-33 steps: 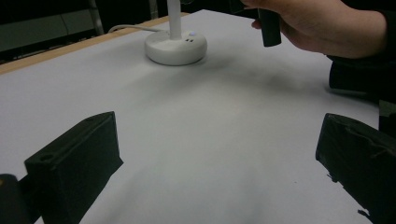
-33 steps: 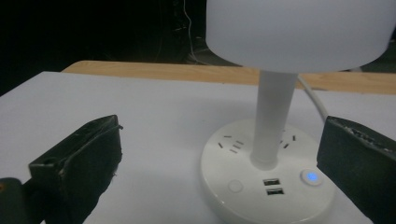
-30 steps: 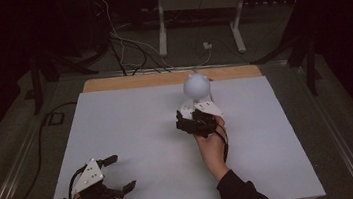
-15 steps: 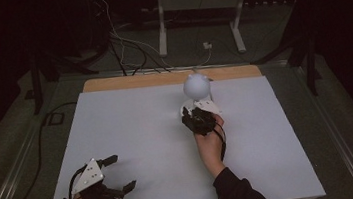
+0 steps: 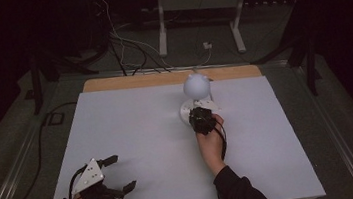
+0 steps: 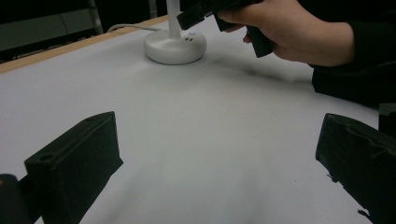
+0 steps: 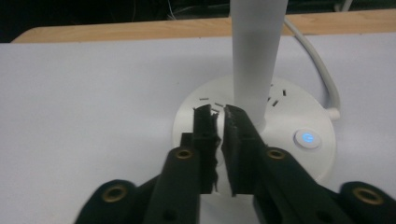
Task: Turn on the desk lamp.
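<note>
The white desk lamp with a round flat base point(image 7: 261, 126), an upright white stem and a globe-shaped head point(image 5: 196, 84) stands at the far middle of the white-topped desk point(image 5: 133, 134), its cord trailing off the far edge. The right tool point(image 7: 217, 112) hovers over the base beside the stem, its jaws having just closed to a narrow slit with nothing between them. The left tool point(image 5: 115, 174) rests at the near left corner, jaws wide apart and empty.
</note>
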### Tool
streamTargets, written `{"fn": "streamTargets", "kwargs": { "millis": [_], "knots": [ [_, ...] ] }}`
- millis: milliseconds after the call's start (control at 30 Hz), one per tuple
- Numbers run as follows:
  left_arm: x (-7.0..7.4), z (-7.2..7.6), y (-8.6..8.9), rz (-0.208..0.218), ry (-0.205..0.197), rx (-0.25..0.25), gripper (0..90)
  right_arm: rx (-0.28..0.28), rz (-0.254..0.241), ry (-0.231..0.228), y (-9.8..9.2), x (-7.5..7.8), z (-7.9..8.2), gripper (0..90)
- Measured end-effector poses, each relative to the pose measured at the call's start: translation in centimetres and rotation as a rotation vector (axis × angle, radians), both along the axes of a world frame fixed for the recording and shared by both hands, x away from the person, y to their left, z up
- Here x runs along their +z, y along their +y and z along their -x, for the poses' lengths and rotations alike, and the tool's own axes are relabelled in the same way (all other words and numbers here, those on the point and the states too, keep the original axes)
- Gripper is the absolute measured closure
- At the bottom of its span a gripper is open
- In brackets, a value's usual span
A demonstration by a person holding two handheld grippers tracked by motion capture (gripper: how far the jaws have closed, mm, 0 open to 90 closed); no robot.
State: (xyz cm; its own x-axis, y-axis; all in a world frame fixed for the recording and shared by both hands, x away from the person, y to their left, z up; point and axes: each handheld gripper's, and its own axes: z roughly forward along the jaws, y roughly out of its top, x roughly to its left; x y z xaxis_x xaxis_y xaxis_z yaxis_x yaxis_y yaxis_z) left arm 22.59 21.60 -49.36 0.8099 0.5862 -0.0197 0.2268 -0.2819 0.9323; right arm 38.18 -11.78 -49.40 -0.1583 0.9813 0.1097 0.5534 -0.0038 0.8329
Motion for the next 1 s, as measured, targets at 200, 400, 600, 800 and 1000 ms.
{"fn": "streamTargets", "kwargs": {
  "millis": [200, 400, 600, 800, 1000],
  "knots": [
    [0.0, 0.0, 0.0, -0.001, -0.001, -0.001, 0.4, -0.001, 0.025, 0.015, 0.0, -0.4, -0.2, 90.0],
    [0.0, 0.0, 0.0, -0.001, 0.001, -0.002, 0.4, 0.013, 0.030, 0.029, 0.2, -0.7, -0.3, 90.0],
    [0.0, 0.0, 0.0, -0.003, 0.001, -0.002, 0.4, 0.022, 0.033, 0.040, 0.4, -1.2, -0.5, 90.0],
    [0.0, 0.0, 0.0, -0.003, 0.001, -0.002, 0.4, 0.019, 0.039, 0.047, 0.4, -1.7, -0.6, 90.0],
    [-0.1, 0.0, -0.1, -0.004, 0.001, -0.002, 0.4, 0.022, 0.049, 0.043, 0.5, -1.7, -0.7, 90.0]
  ]
}}
